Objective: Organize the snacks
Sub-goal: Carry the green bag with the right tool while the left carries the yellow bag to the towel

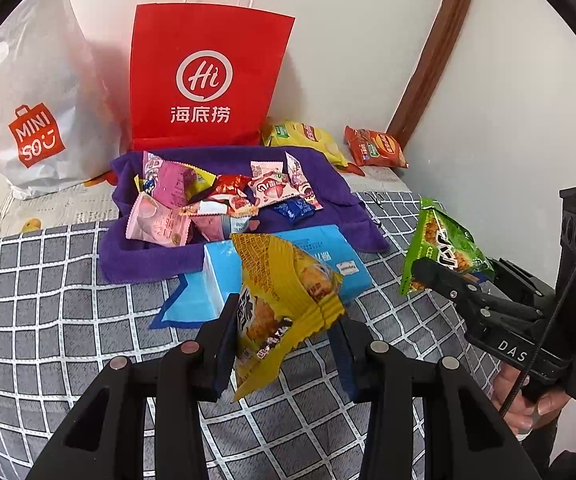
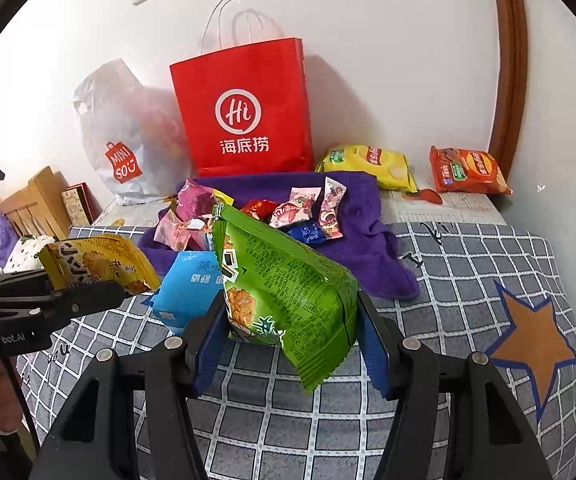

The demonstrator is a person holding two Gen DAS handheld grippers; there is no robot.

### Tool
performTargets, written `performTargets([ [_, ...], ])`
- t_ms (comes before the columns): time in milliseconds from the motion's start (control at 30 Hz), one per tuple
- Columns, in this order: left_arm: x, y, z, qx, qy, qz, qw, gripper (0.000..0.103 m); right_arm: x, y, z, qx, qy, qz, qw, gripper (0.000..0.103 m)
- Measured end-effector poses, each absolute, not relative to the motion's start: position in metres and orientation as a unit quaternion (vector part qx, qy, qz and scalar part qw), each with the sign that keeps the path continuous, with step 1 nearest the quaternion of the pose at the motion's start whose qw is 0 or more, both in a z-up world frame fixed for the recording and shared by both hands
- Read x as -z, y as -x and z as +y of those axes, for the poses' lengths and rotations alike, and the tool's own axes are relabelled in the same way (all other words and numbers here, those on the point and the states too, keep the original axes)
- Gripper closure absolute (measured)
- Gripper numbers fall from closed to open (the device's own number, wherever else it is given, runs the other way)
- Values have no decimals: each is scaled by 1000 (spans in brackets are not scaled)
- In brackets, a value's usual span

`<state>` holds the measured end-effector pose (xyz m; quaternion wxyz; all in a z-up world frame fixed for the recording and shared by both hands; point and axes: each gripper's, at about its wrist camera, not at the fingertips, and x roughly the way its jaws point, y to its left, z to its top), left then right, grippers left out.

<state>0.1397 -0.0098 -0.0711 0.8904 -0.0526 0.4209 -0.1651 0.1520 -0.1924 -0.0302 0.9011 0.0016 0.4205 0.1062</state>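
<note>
My left gripper (image 1: 284, 344) is shut on a yellow snack packet (image 1: 284, 300) and holds it above the checked blanket; the packet also shows in the right wrist view (image 2: 96, 266). My right gripper (image 2: 288, 340) is shut on a green snack packet (image 2: 288, 292), which also shows at the right of the left wrist view (image 1: 439, 248). Several small snack packets (image 1: 208, 200) lie on a purple towel (image 1: 327, 168) behind a light blue packet (image 1: 319, 256).
A red paper bag (image 1: 204, 76) and a white plastic bag (image 1: 36, 108) stand against the wall. A yellow chip bag (image 2: 367, 164) and an orange chip bag (image 2: 467, 172) lie at the back right. The checked blanket (image 2: 467, 280) carries an orange star.
</note>
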Motion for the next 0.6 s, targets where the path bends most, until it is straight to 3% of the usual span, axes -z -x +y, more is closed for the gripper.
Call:
performTargets([
  [600,41,-182,-1,153,59,411,897,63,11,-202,-179,-105,21,405,908,43],
])
